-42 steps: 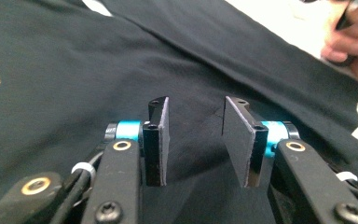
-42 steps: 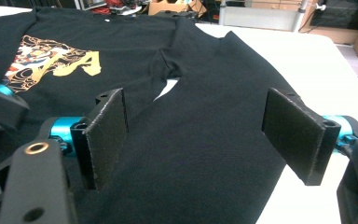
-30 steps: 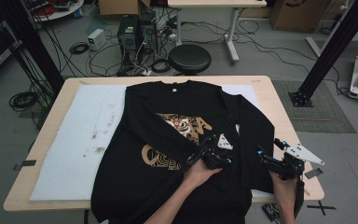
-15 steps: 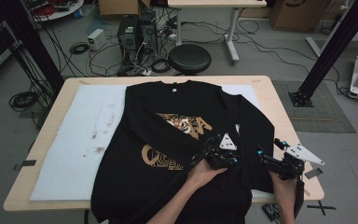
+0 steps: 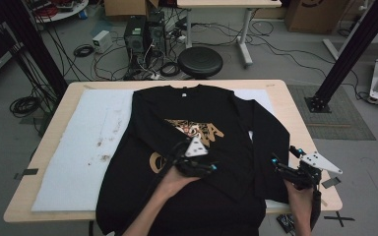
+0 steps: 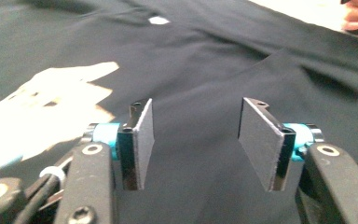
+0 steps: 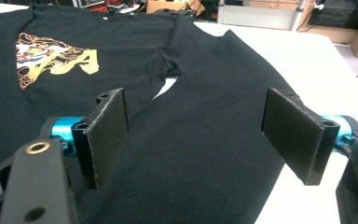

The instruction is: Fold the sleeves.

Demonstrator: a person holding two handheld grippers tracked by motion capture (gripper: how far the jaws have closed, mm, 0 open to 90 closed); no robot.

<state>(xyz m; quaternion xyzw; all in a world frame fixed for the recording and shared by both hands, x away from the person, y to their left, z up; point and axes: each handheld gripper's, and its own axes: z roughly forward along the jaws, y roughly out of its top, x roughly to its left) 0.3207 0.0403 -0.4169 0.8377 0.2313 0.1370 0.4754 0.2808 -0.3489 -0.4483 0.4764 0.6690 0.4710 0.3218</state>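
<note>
Black long-sleeved shirt (image 5: 202, 142) lies spread across the counter (image 5: 49, 147), hem over the near edge. Left gripper (image 5: 204, 164), jaws just opened and empty, hovers over its front; right gripper (image 5: 283, 167) stands wide above the sleeve (image 5: 268, 142) near the right edge.

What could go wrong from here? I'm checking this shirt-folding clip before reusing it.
The left gripper, whose jaws have just been opening, sits over the black shirt with nothing between its pads; its cable could drag the folded cloth askew. The right gripper stands open over the right sleeve, near the table edge, so a loose pinch might let the sleeve slide off. The hem already overhangs the front edge.
</note>
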